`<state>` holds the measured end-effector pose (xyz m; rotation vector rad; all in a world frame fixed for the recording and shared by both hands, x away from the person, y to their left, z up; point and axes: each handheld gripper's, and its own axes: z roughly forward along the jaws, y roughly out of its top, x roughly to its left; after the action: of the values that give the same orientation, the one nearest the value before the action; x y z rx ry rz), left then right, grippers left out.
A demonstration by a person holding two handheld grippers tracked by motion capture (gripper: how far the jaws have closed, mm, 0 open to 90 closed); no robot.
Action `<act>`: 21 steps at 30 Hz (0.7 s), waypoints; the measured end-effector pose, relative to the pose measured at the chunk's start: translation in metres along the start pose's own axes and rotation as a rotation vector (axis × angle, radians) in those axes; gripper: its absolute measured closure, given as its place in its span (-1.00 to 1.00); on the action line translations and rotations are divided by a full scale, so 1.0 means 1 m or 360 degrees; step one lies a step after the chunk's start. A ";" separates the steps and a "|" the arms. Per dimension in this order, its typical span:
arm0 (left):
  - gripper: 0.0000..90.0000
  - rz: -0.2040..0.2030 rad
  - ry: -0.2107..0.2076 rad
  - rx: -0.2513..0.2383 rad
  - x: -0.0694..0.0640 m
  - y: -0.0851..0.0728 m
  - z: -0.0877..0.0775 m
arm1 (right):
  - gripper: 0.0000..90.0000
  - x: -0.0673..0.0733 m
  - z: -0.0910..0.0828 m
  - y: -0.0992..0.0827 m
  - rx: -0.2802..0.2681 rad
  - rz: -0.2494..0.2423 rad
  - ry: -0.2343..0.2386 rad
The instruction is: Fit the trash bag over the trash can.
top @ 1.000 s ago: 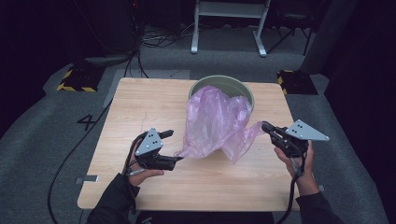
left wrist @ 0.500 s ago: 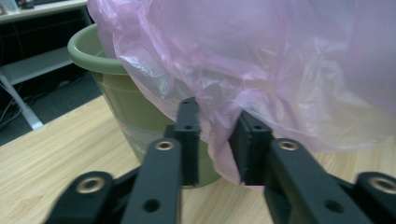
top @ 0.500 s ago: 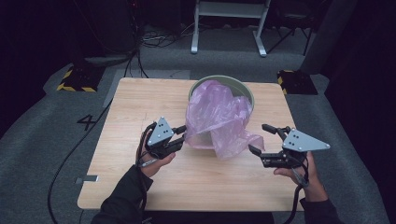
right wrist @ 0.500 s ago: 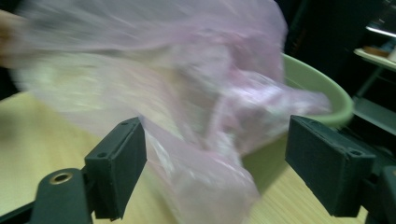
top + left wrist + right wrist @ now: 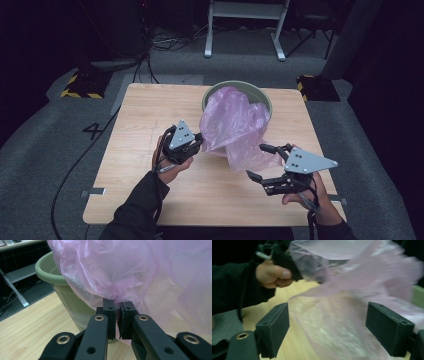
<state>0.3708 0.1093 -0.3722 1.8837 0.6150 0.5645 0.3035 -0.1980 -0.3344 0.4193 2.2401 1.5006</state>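
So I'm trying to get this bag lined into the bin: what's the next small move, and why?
Probably bring the right gripper in to pinch the loose bag edge lying on the table. Its jaws stand open with nothing gripped, while the left gripper is shut on the film beside the green bin.

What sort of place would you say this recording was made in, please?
Probably a lab or studio set up for recording, not a home. A lone wooden table stands on grey carpet amid dark surroundings, black-and-yellow hazard-striped blocks sit on the floor, and loose cables trail near a white metal frame.
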 end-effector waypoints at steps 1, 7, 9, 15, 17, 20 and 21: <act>0.92 0.0000 0.0000 0.0000 0.000 0.000 0.000 | -0.57 0.000 0.005 0.001 0.0007 0.0026 0.0016; 0.93 0.0011 0.0004 -0.0022 0.003 0.000 0.000 | -0.35 -0.007 0.029 0.008 0.0198 0.0115 -0.0141; 0.93 0.0016 0.0006 -0.0015 0.004 0.000 -0.001 | -0.01 -0.014 0.031 0.009 0.0187 0.0160 -0.0180; 0.92 0.0011 -0.0033 -0.0041 0.008 -0.002 -0.003 | 0.66 -0.034 0.030 0.010 0.0175 0.0128 -0.0300; 0.92 0.0006 -0.0038 -0.0049 0.012 -0.002 -0.004 | 0.91 -0.045 0.025 0.008 0.0125 0.0158 -0.0308; 0.95 0.0025 -0.0051 -0.0040 0.017 -0.003 -0.004 | 0.95 -0.059 0.018 0.009 0.0094 0.0151 -0.0390; 0.96 0.0025 -0.0051 -0.0040 0.017 -0.003 -0.004 | 0.96 -0.064 0.016 0.010 0.0090 0.0155 -0.0419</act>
<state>0.3807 0.1234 -0.3715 1.8722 0.5701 0.5485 0.3670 -0.2112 -0.3201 0.7092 2.0837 1.3425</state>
